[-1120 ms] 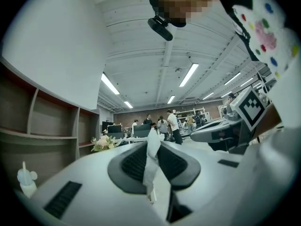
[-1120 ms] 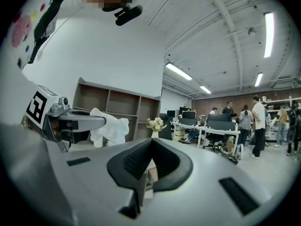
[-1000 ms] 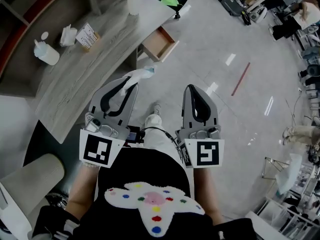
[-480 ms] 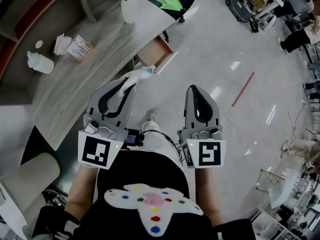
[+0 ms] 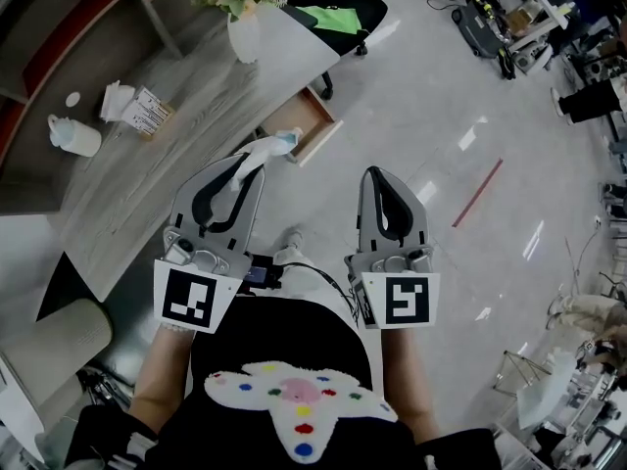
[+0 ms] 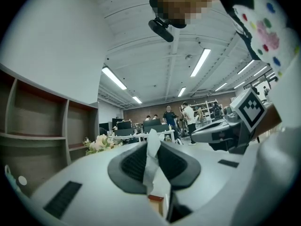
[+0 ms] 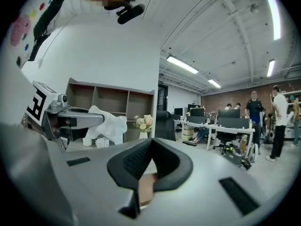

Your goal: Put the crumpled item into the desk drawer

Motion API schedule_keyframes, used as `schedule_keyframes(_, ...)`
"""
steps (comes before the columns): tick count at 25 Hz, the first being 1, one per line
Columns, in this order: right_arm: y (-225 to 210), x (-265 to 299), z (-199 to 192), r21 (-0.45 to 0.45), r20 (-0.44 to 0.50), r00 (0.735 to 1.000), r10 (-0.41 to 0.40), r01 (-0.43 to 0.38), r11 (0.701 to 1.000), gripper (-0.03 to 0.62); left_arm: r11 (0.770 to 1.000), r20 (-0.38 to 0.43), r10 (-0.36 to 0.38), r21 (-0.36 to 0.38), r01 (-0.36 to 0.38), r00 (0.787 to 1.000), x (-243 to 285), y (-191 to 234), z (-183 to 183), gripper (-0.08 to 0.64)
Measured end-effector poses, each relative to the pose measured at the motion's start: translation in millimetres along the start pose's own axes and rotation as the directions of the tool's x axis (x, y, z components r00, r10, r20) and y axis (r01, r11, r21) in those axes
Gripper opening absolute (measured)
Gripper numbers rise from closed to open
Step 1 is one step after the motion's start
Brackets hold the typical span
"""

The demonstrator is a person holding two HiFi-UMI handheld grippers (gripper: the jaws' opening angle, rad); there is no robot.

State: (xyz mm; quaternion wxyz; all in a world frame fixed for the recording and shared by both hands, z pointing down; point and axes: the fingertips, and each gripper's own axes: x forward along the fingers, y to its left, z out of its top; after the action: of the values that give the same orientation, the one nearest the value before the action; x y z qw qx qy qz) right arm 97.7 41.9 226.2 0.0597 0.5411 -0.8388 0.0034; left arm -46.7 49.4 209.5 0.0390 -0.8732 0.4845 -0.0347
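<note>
A crumpled white tissue [image 5: 270, 147] sticks out of the tip of my left gripper [image 5: 253, 164], which is shut on it. In the left gripper view the tissue [image 6: 151, 159] runs as a white strip between the dark pads. The open wooden drawer [image 5: 308, 124] juts from the grey desk [image 5: 147, 179] just beyond the tissue. My right gripper [image 5: 378, 171] hangs over the floor to the right, shut with nothing in it. In the right gripper view its pads [image 7: 136, 161] meet, and the left gripper with the tissue [image 7: 109, 125] shows at the left.
On the desk stand a vase of flowers [image 5: 241, 29], a white bottle [image 5: 72, 136] and a small packet [image 5: 147, 113] beside a white wad. A black chair [image 5: 343, 3] with a green item stands past the desk's end. Shelving lines the wall at left. Glossy floor lies at right.
The desk and open drawer have slid down in the head view, nearer to the left gripper's tip. Both grippers keep the same pose, the tissue still held.
</note>
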Motion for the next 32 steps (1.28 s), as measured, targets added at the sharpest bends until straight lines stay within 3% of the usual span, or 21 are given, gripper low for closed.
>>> schedule_keyframes(7,-19.0,6.8,2.2,-0.023,0.012,1.000,0.012,-0.012,1.000,0.005,1.000,0.013,0.029,0.004,-0.029,1.000,16.8,-2.5,6.0,0.066)
schedule_keyframes(14,-21.9,9.4,1.8,0.023,0.003,0.999,0.040,-0.040,0.999,0.006,0.999,0.011,0.036,0.001,-0.036,0.999,25.1,-9.1,9.8,0.066)
schedule_keyframes(32,-36.2,18.4,4.0,0.026,-0.016,1.000,-0.013,0.013,1.000,0.006,1.000,0.002,-0.028,-0.005,0.028,1.000,46.8,-5.6,9.4,0.066)
